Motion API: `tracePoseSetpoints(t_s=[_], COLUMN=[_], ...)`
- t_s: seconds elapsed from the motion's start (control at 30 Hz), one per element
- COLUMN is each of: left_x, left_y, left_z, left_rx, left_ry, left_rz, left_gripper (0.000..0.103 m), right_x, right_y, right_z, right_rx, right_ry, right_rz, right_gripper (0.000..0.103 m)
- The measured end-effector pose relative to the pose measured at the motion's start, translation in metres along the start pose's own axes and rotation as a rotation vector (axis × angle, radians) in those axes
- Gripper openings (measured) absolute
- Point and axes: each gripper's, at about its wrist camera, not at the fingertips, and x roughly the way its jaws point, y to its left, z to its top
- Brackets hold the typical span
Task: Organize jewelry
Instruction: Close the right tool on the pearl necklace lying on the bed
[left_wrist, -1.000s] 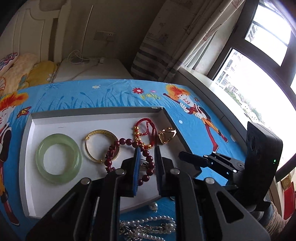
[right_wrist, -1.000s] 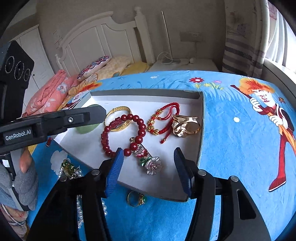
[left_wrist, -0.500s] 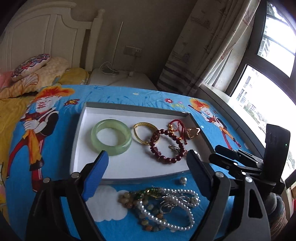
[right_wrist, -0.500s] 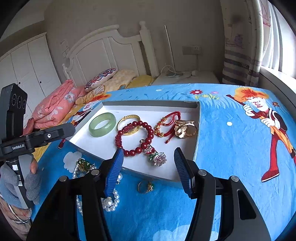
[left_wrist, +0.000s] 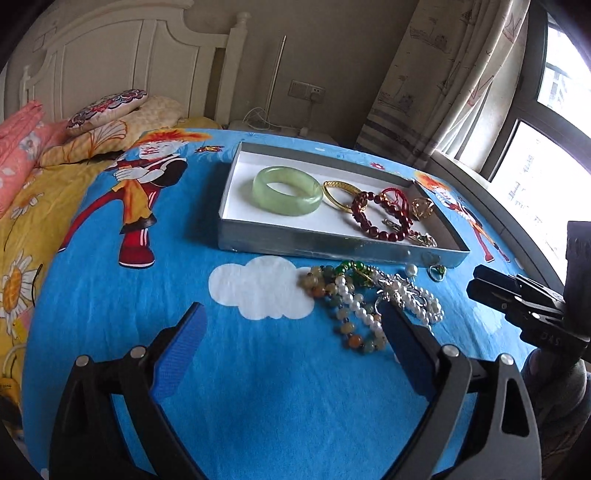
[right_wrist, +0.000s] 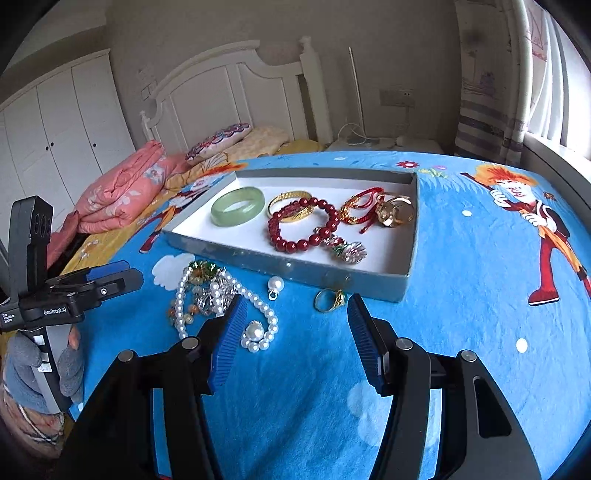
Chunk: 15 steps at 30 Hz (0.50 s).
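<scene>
A grey tray (left_wrist: 332, 251) (right_wrist: 295, 266) on the blue bedspread holds a green jade bangle (left_wrist: 286, 190) (right_wrist: 238, 205), a gold bangle (left_wrist: 338, 195) (right_wrist: 290, 206), a dark red bead bracelet (left_wrist: 380, 216) (right_wrist: 303, 229), a red cord bracelet (right_wrist: 360, 208), a gold ring piece (right_wrist: 395, 212) and a flower brooch (right_wrist: 349, 251). In front of the tray lie a tangle of pearl and bead necklaces (left_wrist: 365, 299) (right_wrist: 218, 295), a pearl pendant (right_wrist: 275, 286) and a gold ring with a green stone (right_wrist: 328, 299) (left_wrist: 437, 271). My left gripper (left_wrist: 291, 325) is open and empty, back from the pile. My right gripper (right_wrist: 295, 314) is open and empty above the ring.
The bed has a white headboard (right_wrist: 229, 96), a patterned cushion (left_wrist: 107, 109) and a folded pink quilt (right_wrist: 118, 188) at the left. A curtain (left_wrist: 443, 81) and window (left_wrist: 535, 177) stand at the right. White wardrobes (right_wrist: 48, 122) line the far left.
My left gripper opened, let go of the dark red bracelet in the tray, and drew back to the left. My right gripper also drew back from the tray.
</scene>
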Motion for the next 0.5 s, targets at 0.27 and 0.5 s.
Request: tracePoseSetpoints(t_s=[0.27,0.5], left_x=[-0.002,-0.007], left_y=[0.017,0.018], left_z=[0.002,0.001], left_rx=[-0.098,-0.102], left_ry=[-0.03,-0.048], left_rz=[-0.045,-0.062], left_gripper=[0.094,0.095], right_x=[0.013,0.021], right_y=[0.047,0.053], right_z=[-0.011,-0.003], right_rx=[-0.133,-0.177], right_ry=[0.093,0.083], right_rz=[0.074,-0.018], right_gripper=[0.048,0.031])
